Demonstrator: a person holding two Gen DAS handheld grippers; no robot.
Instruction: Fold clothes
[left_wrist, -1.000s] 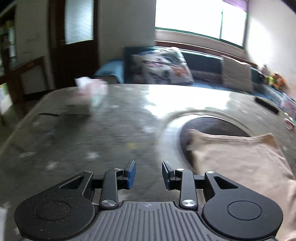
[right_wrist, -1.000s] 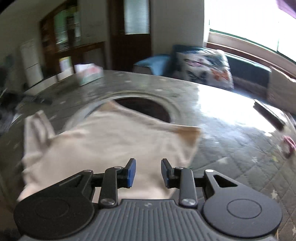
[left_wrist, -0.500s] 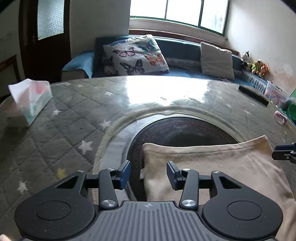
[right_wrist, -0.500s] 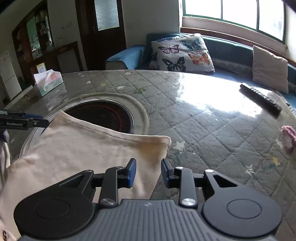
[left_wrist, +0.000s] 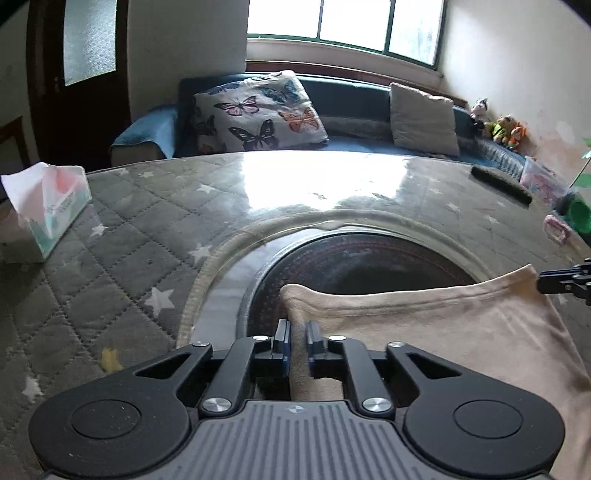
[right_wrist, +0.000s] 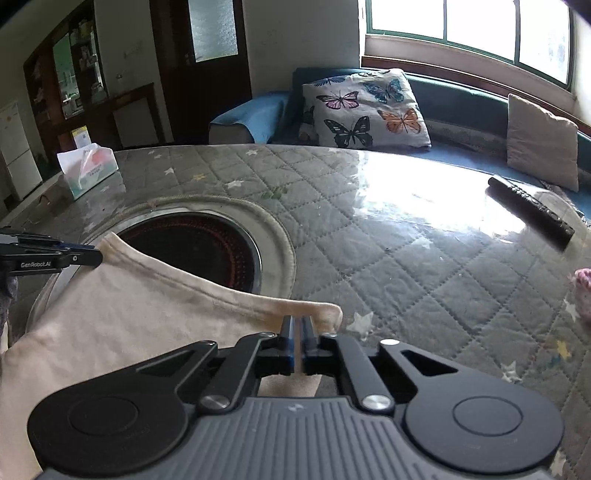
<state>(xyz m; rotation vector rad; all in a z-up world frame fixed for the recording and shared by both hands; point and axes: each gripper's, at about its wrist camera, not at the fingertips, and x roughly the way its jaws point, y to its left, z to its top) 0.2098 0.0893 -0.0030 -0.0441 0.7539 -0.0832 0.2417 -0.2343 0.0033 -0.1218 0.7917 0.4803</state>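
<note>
Beige shirt (left_wrist: 443, 332) spread on quilted table (left_wrist: 147, 240), near corners being pinched by closing left gripper (left_wrist: 298, 341) and right gripper (right_wrist: 298, 341), tissue box (left_wrist: 48, 210) holding tissues at far left.

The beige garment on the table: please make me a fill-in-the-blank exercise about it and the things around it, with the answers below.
1. The beige garment partly covers a round dark ____ set into the table.
2. The cushion on the sofa is printed with ____.
3. The long black remote control lies on the ____.
4. A corner of the garment sits between the fingers of the right hand-held gripper and the ____ hand-held gripper.

Missing words: burner; butterflies; table; left
</note>
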